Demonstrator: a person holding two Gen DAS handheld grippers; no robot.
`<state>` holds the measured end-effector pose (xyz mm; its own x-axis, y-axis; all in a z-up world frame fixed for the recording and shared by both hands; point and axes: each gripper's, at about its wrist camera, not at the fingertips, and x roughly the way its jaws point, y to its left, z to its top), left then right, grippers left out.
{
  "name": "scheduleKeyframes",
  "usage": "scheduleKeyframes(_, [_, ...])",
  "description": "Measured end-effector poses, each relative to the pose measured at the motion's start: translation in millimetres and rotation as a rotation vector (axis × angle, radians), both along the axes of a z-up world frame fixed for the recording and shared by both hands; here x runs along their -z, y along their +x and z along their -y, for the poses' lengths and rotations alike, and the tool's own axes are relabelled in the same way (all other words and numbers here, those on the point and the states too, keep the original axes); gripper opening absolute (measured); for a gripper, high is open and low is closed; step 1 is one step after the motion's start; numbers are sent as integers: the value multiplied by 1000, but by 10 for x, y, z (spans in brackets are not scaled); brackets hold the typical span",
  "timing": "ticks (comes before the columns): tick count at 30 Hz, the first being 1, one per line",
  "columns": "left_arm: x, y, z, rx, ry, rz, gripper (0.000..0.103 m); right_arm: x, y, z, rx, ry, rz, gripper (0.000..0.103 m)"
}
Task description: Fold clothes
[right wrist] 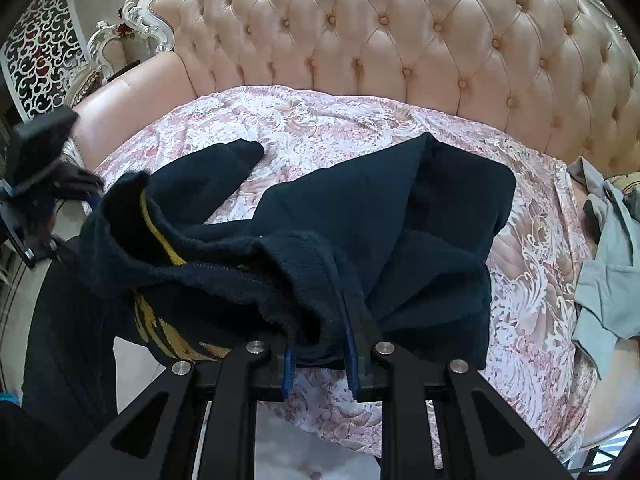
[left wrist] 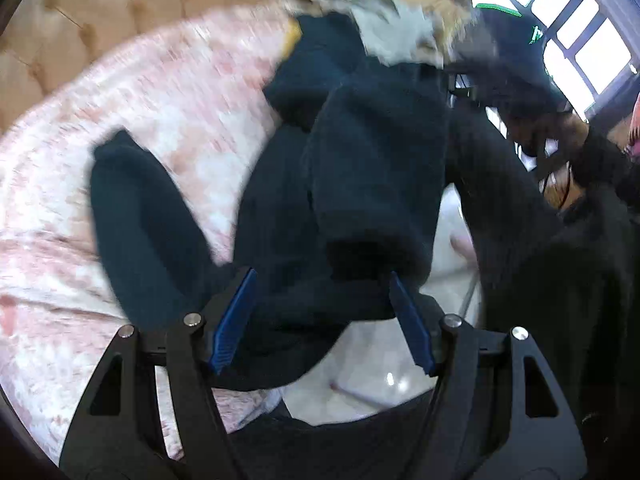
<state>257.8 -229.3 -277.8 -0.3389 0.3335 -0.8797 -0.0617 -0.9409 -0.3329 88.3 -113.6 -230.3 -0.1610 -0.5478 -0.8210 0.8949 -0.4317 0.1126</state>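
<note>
Fleecy navy sweater (right wrist: 400,216) crumpled on floral bedspread (right wrist: 320,128); right claw (right wrist: 320,354) pinches its hem; left claw (left wrist: 324,320) spread wide.

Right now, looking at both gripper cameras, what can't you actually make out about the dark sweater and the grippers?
- Left view: motion blur smears the dark sweater; whether the open left gripper touches it is unclear.
- Right view: sweater fabric hides the right gripper fingertips.
- Right view: the yellow print is folded under, unreadable.
- Right view: the grey garment is cut off by the edge.
</note>
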Motion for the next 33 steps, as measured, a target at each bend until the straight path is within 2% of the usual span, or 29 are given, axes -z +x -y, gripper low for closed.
scheduleKeyframes(1, [99,-29,-1,-3,-7,50,35,-10,-3,2,1,-3,1,20])
scheduleKeyframes(2, [181,-50,9,-14,-17,91,19,-20,-9,4,1,-9,3,20])
scheduleKeyframes(5, [123,17,137,-113,-57,59,16,-7,-26,8,5,-11,2,20])
scheduleKeyframes(8, [-185,195,287,-234,-84,-39,16,27,-42,12,14,-8,4,20])
scheduleKeyframes(11, [-387,376,379,-319,-78,-103,16,55,-95,18,37,-10,24,20])
scheduleKeyframes(15, [-384,578,475,-467,-79,-118,18,59,-108,47,47,-14,38,20])
scheduleKeyframes(17, [-337,699,524,-526,-46,-118,19,74,-103,47,48,-8,38,20])
scheduleKeyframes(20, [-359,797,507,-543,-8,-178,20,106,-122,32,54,-5,46,20])
scheduleKeyframes(21, [-411,763,491,-525,2,-203,30,107,-119,31,48,-9,44,20])
scheduleKeyframes(22, [-466,713,472,-504,11,-227,61,108,-115,31,41,-12,41,20])
scheduleKeyframes(23, [-522,663,453,-483,20,-252,75,109,-112,30,35,-15,38,20])
scheduleKeyframes(24, [-591,555,460,-454,40,-284,84,110,-118,30,31,-14,36,20])
scheduleKeyframes(27, [-627,234,572,-386,117,-299,84,107,-111,9,22,-17,33,20])
scheduleKeyframes(30, [-503,-89,710,-320,185,-250,84,101,-97,-12,15,-21,31,20])
scheduleKeyframes(33, [-251,-336,773,-289,247,-184,84,95,-83,-33,7,-24,29,20])
